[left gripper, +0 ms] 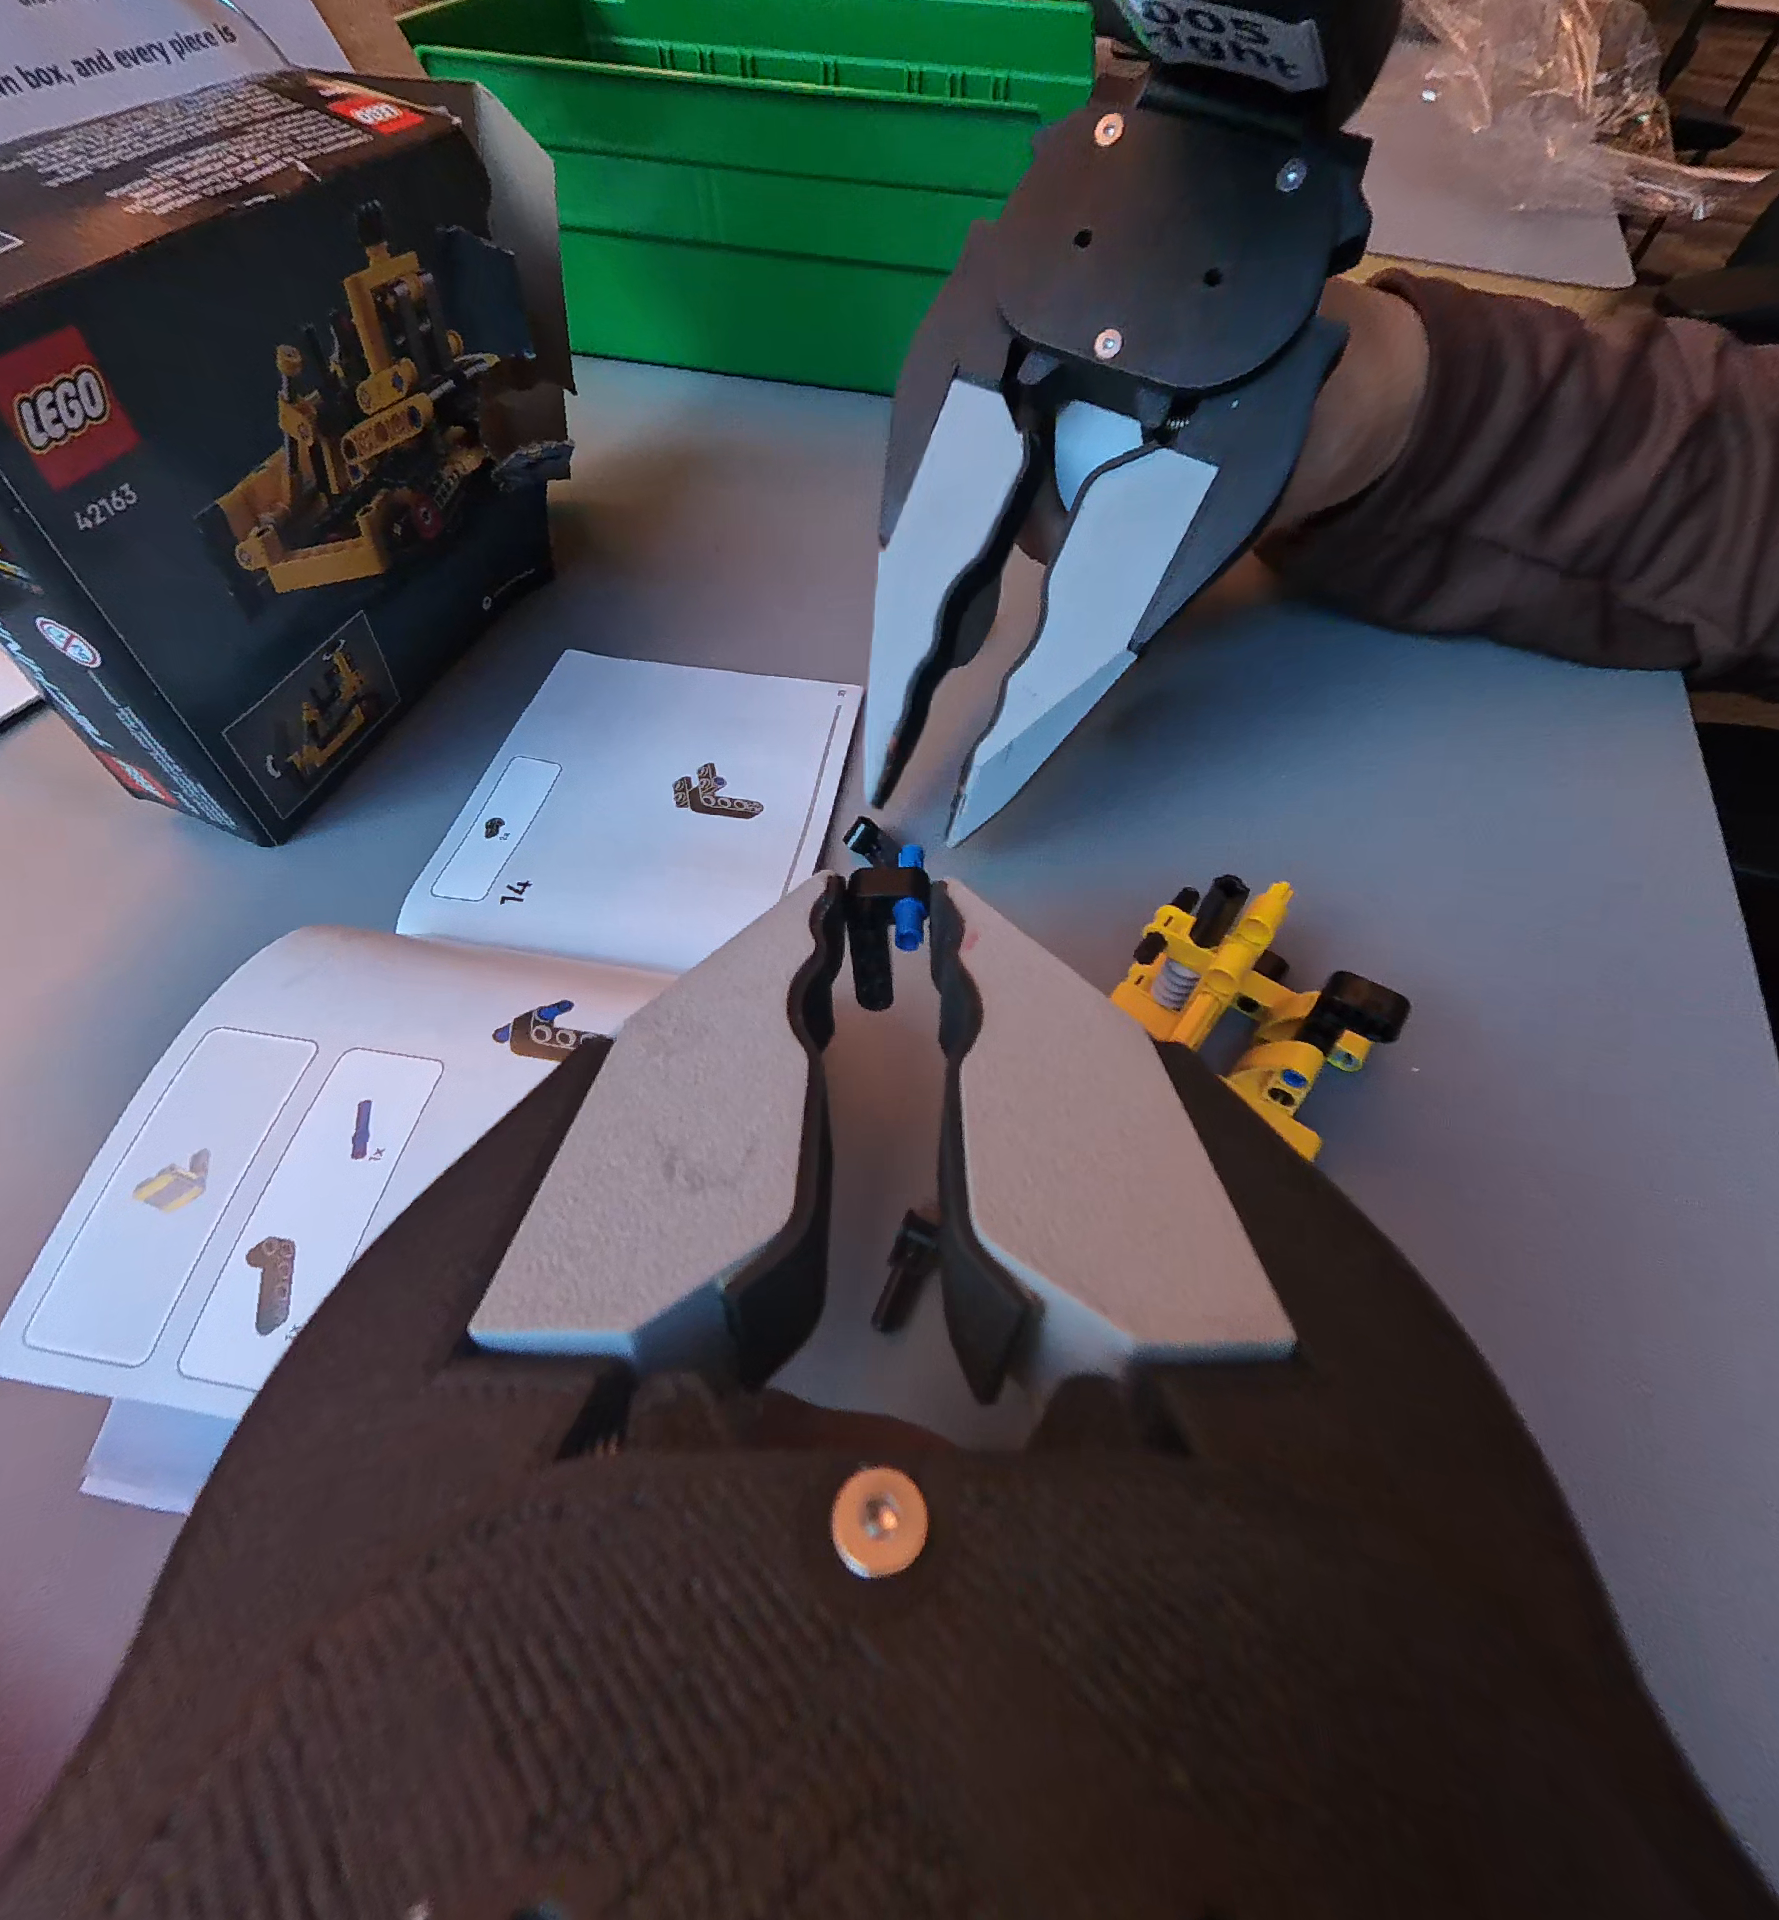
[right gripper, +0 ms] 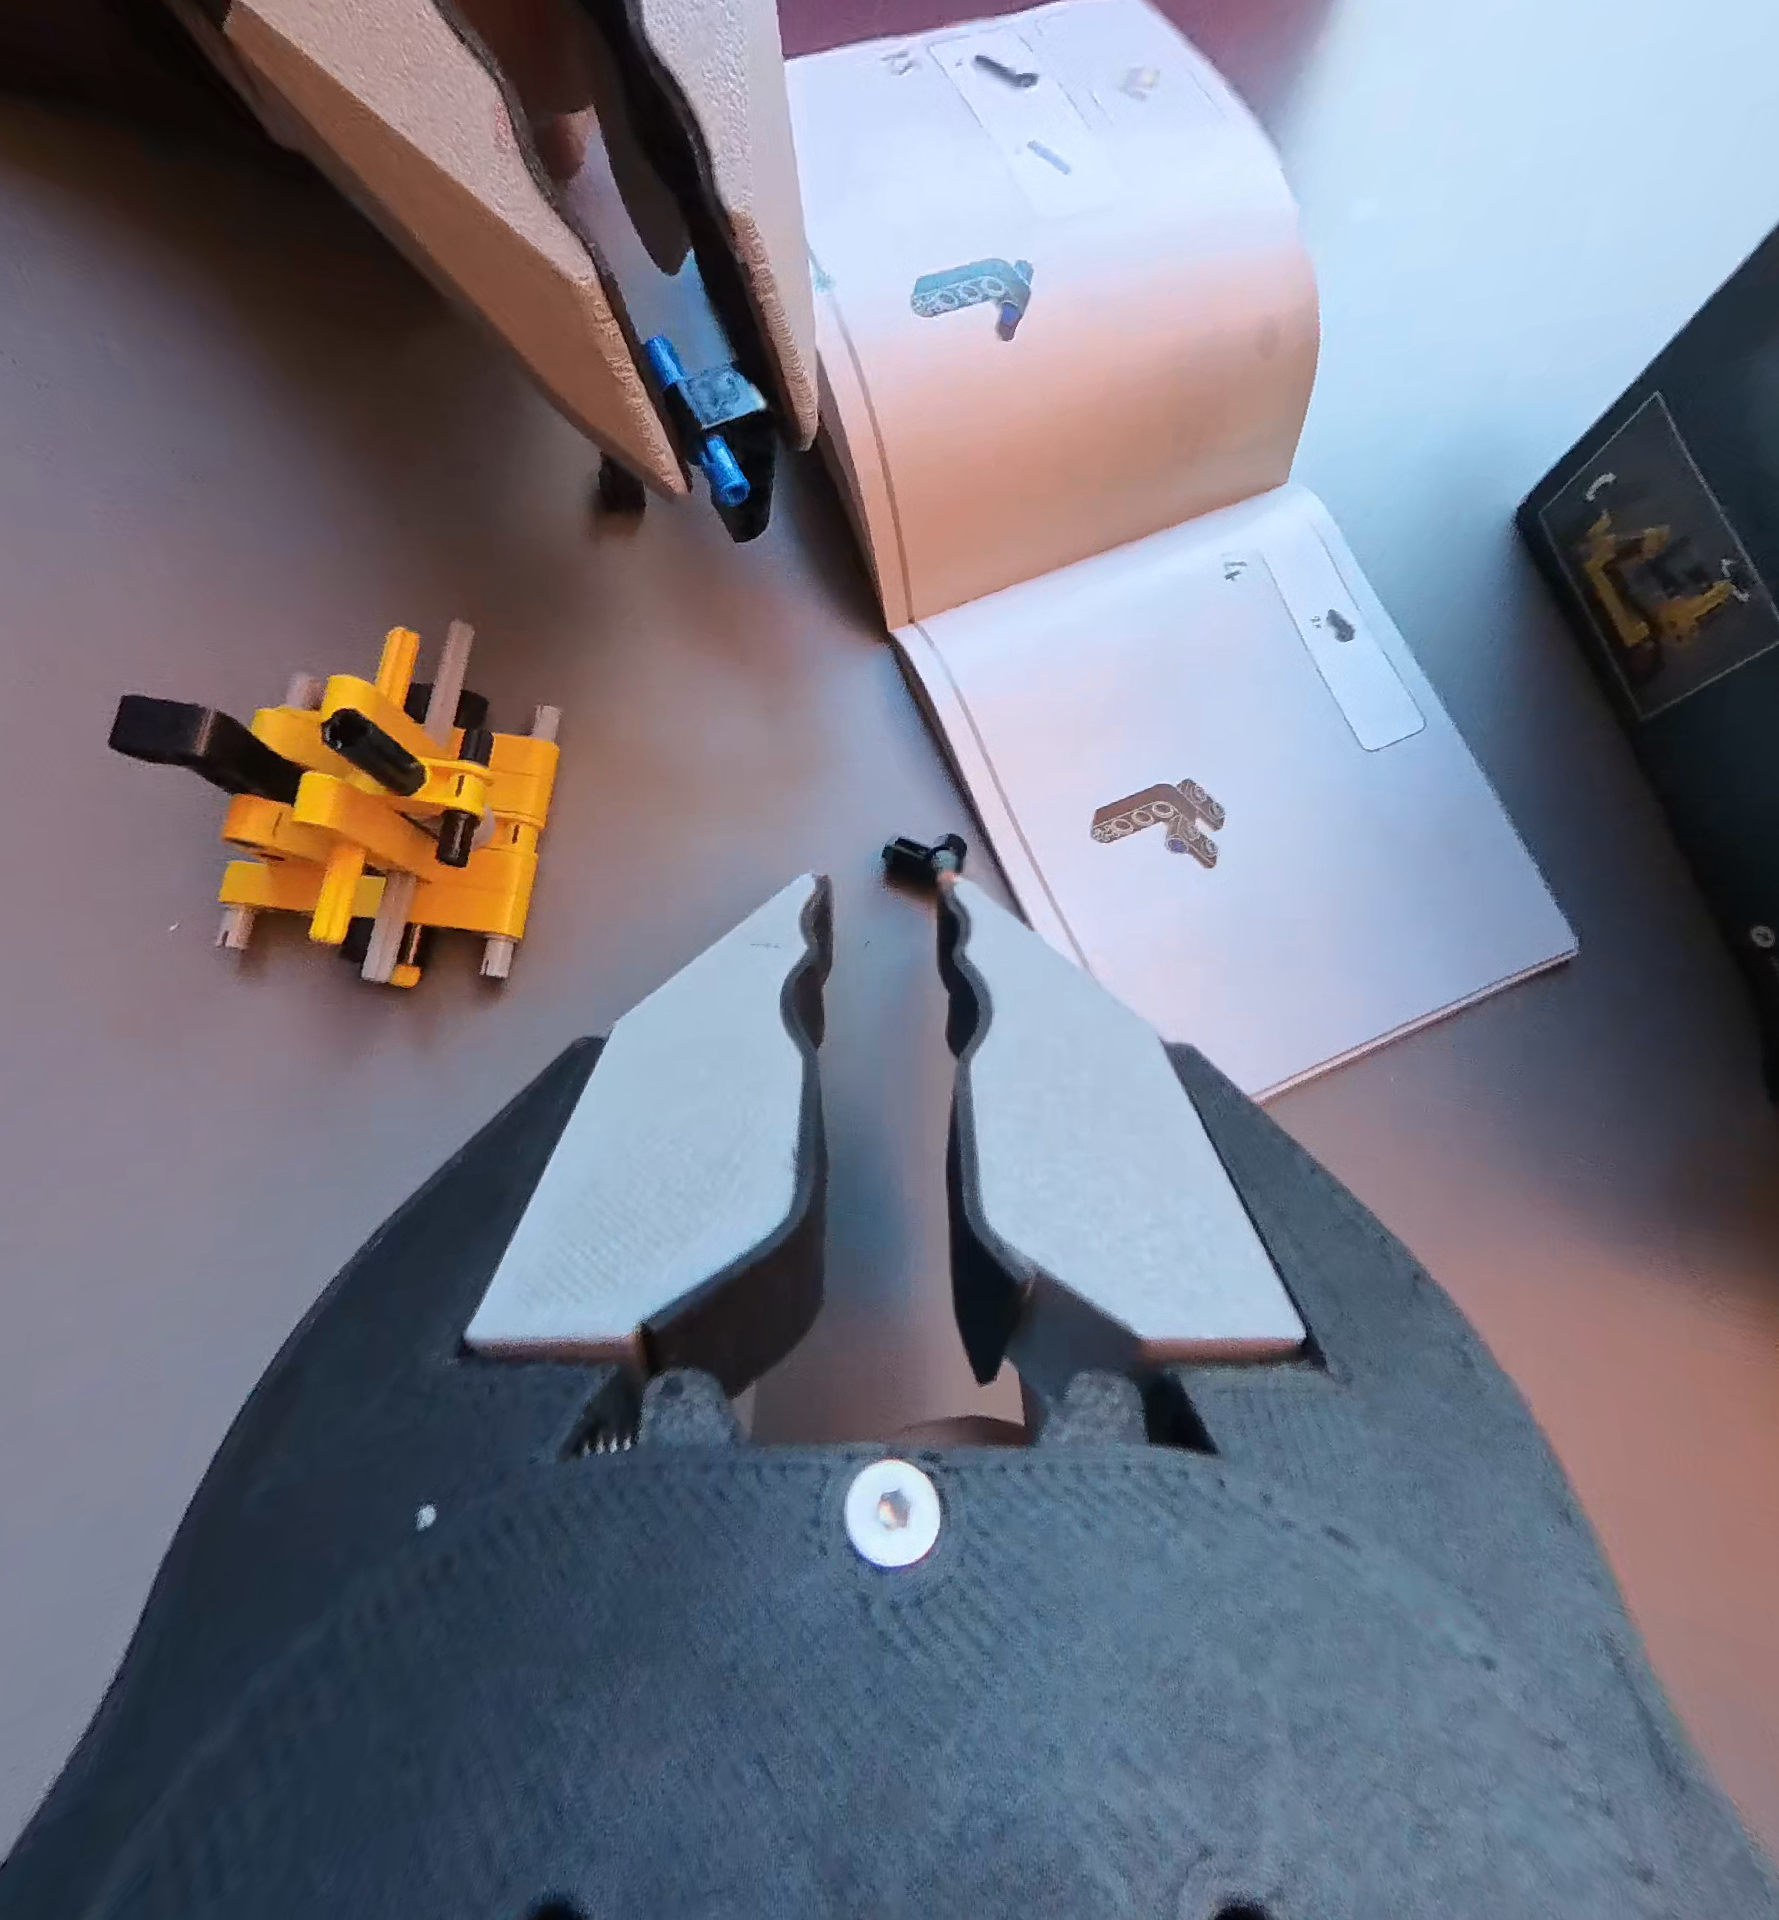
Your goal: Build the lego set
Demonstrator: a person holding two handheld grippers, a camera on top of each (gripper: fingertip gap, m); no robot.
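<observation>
My left gripper (left gripper: pixel 890 888) is shut on a black bent beam (left gripper: pixel 877 935) with a blue pin (left gripper: pixel 908 914) through it, held above the grey table. It also shows in the right wrist view (right gripper: pixel 737 457) with the beam (right gripper: pixel 724 400). My right gripper (right gripper: pixel 885 888) is open and empty, with its tips low over the table. A small black connector (right gripper: pixel 921 854) lies just ahead of its right fingertip, and shows in the left wrist view (left gripper: pixel 864 834) too. A partly built yellow and black assembly (right gripper: pixel 386 800) lies on the table to the left.
An open instruction booklet (left gripper: pixel 646 810) lies beside the grippers. The set's black box (left gripper: pixel 241 436) stands at the left, and a green bin (left gripper: pixel 781 177) at the back. A loose black pin (left gripper: pixel 904 1273) lies on the table under my left gripper. A person's sleeved arm (left gripper: pixel 1591 478) reaches in from the right.
</observation>
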